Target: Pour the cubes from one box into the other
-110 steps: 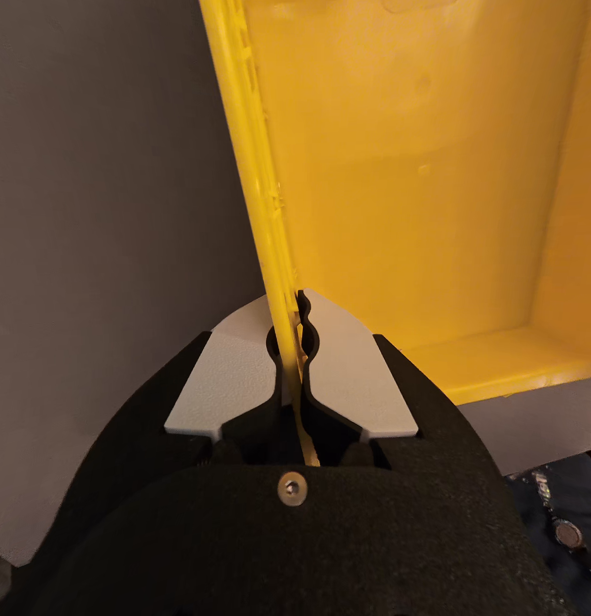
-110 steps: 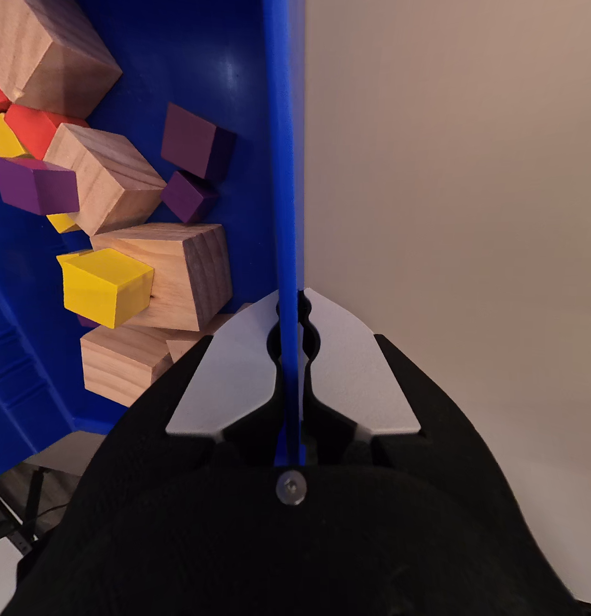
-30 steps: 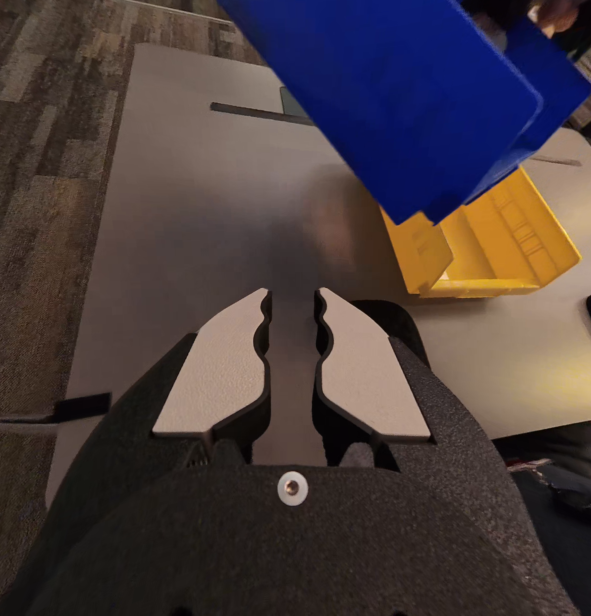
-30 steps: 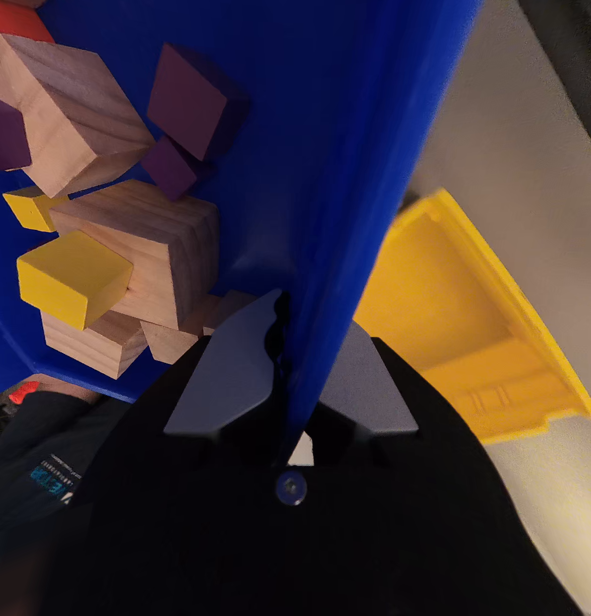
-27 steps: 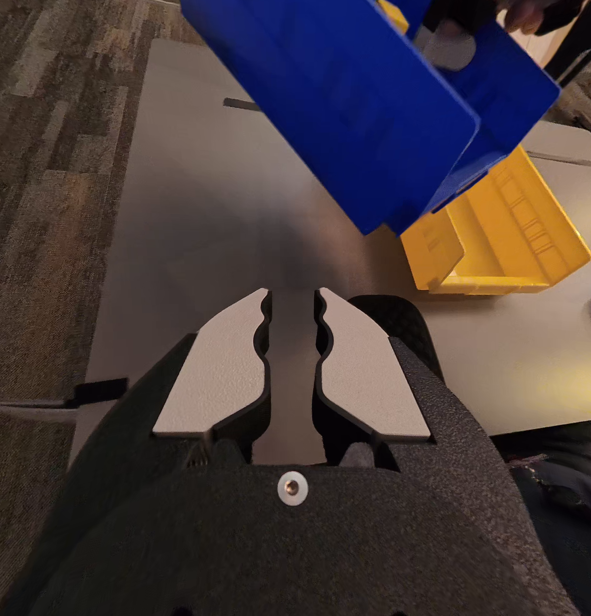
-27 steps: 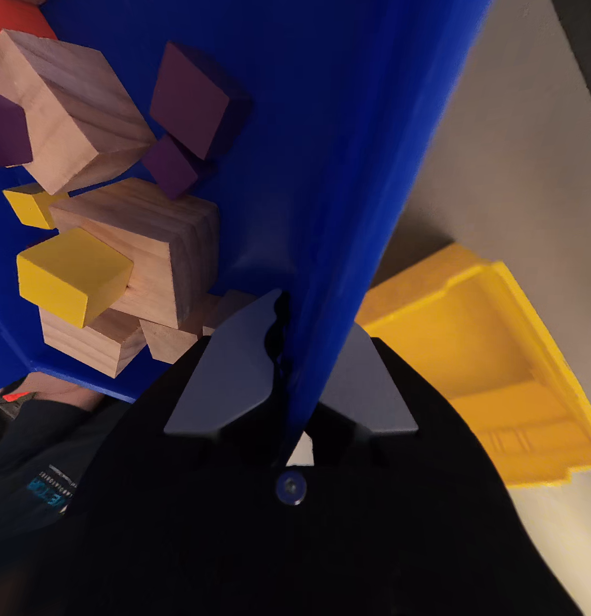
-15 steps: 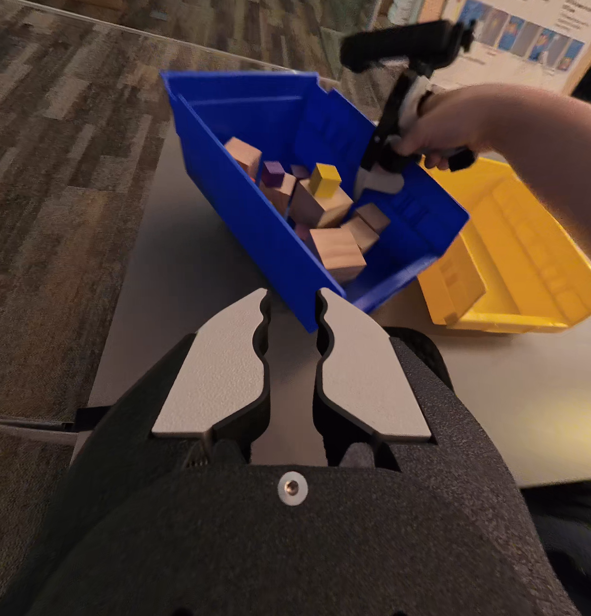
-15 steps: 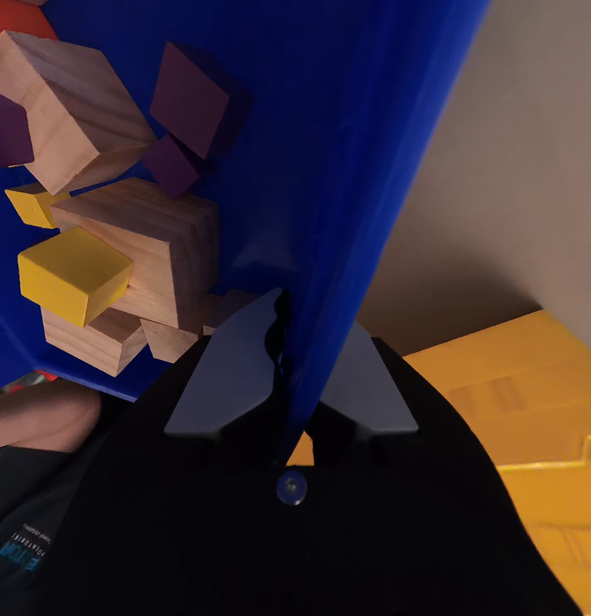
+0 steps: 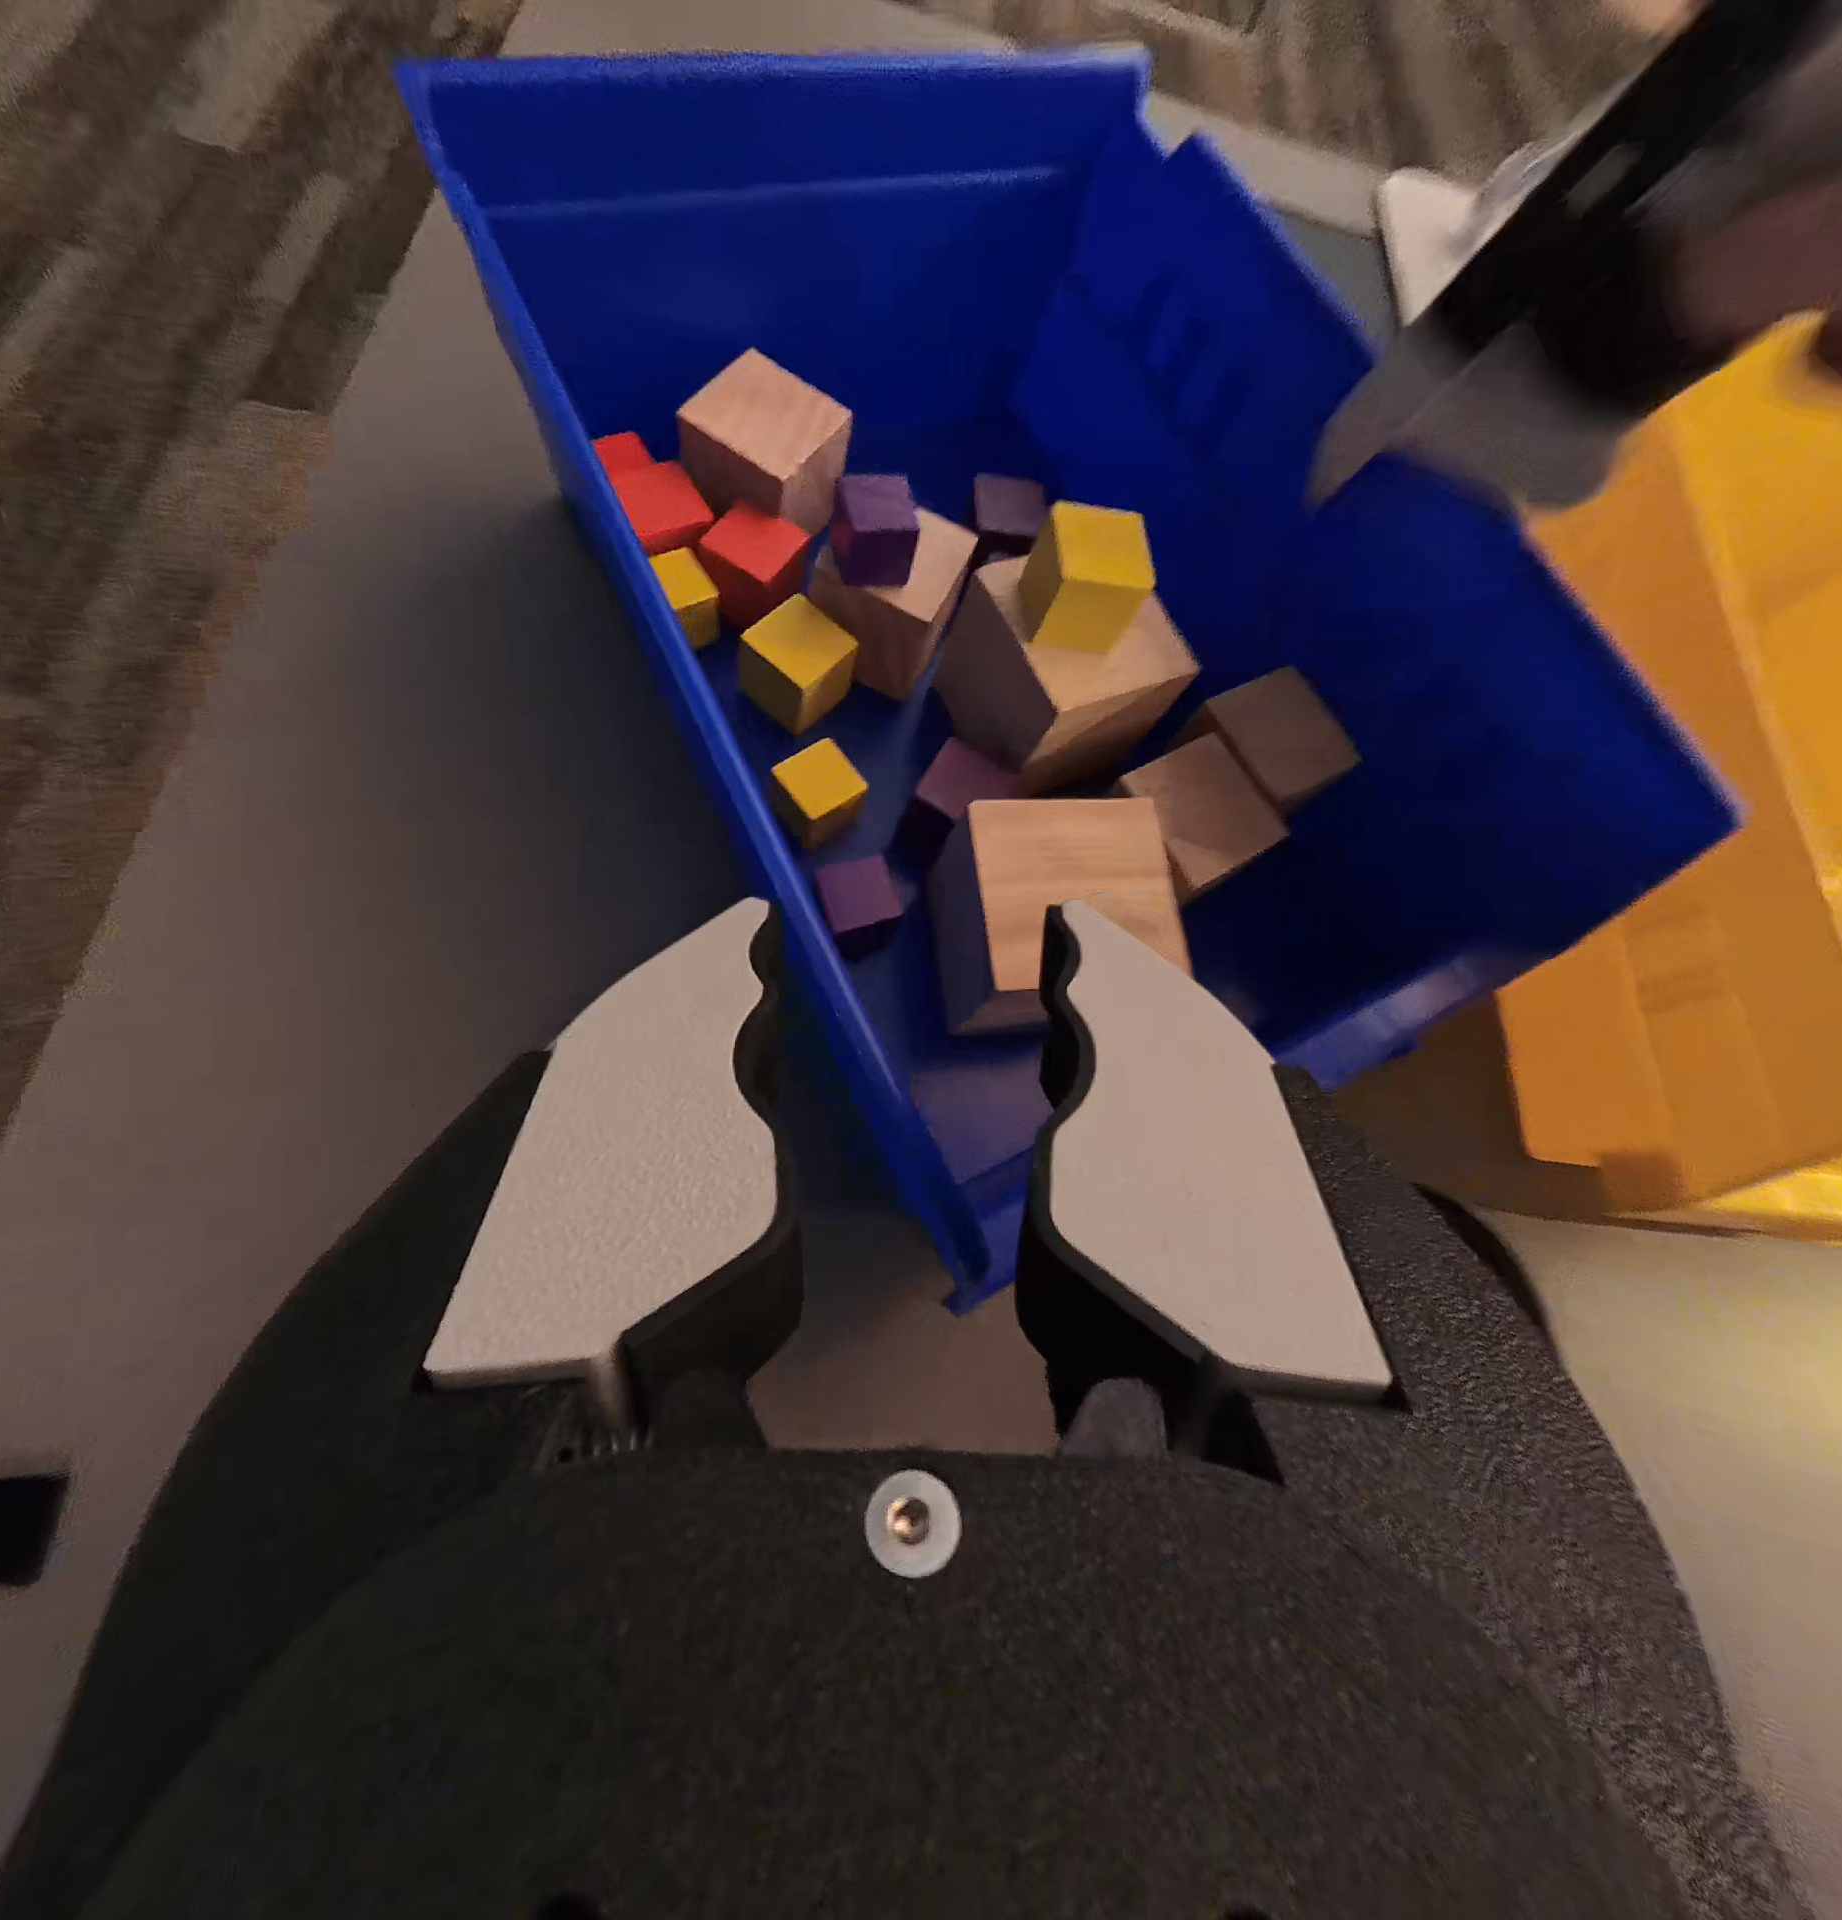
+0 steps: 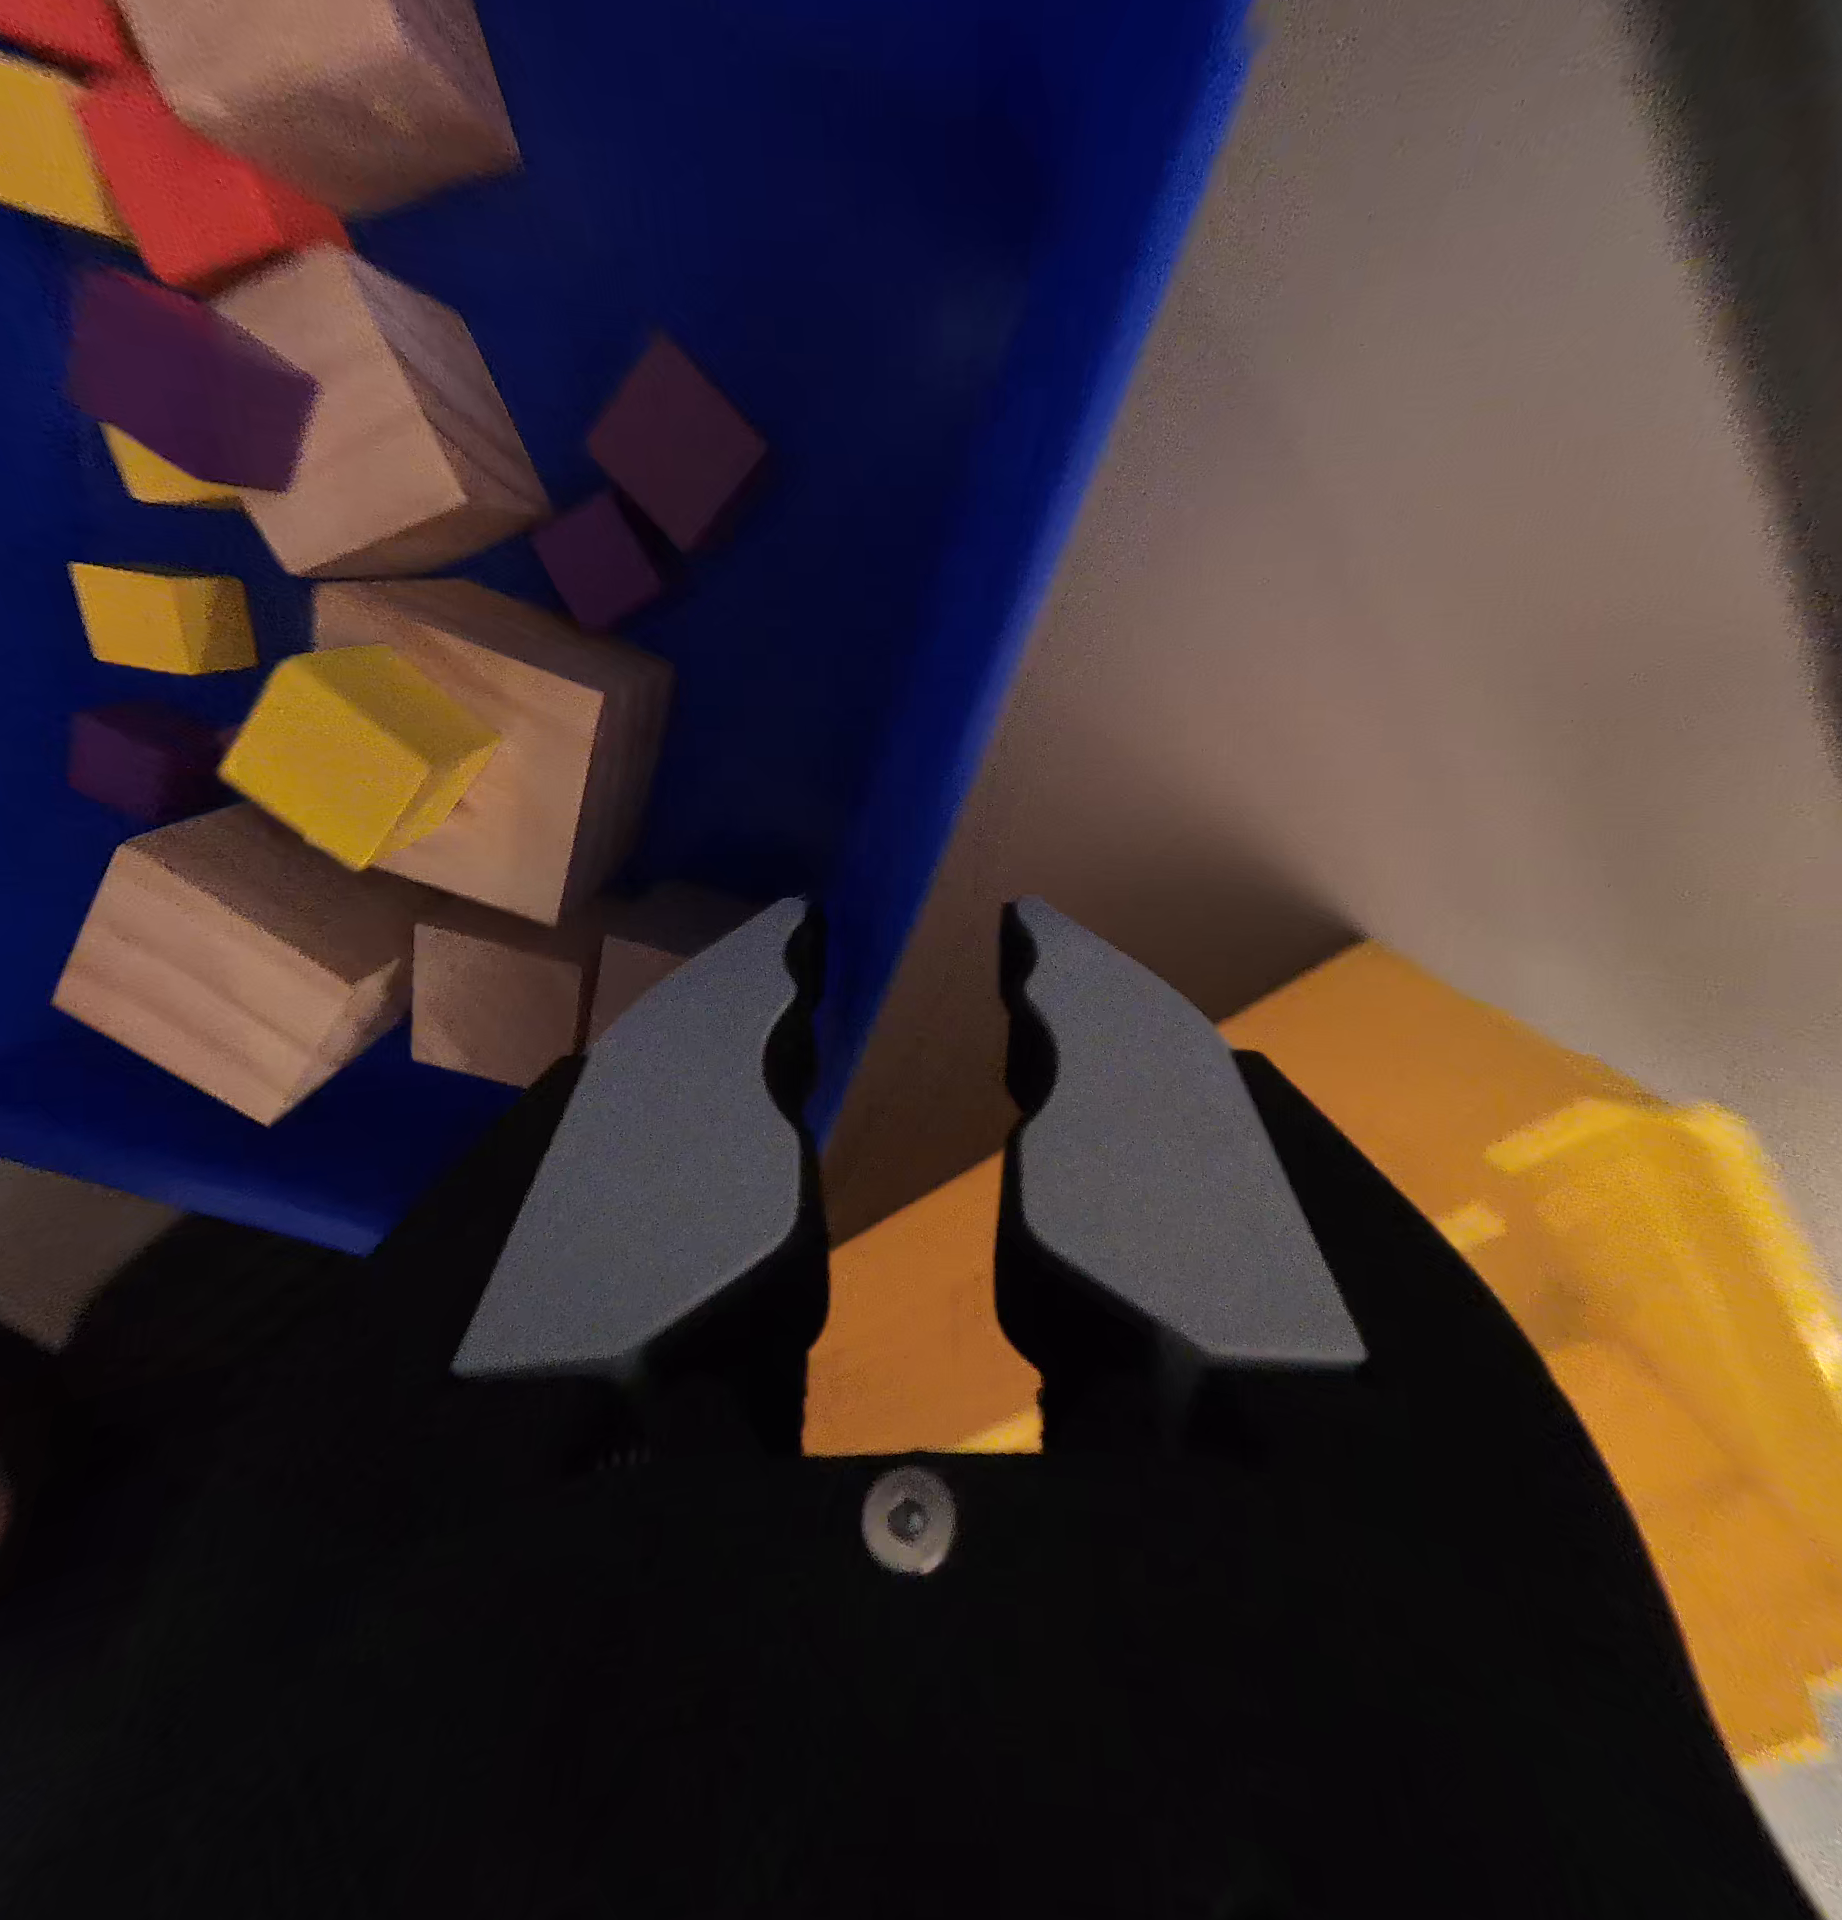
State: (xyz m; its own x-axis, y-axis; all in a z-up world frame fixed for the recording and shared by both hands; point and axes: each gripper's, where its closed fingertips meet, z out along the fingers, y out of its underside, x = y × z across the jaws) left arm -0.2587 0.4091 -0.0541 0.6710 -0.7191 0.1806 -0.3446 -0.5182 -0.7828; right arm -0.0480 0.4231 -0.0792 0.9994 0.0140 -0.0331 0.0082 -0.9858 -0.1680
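Left gripper (image 9: pixel 906 935): fingers apart, straddling the near side wall of the blue box (image 9: pixel 855 260). Box tilted over the grey tabletop (image 9: pixel 325 831), loaded with wooden, yellow, red and purple cubes (image 9: pixel 1062 665). Right gripper (image 10: pixel 909 935): fingers apart, the box's other wall just beside its left finger (image 10: pixel 678 1132). Yellow box (image 10: pixel 1582 1351) lies beside and partly beneath the blue box.

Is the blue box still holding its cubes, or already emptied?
Still full: the tilted blue box holds wooden and coloured cubes; none visible in the yellow box.
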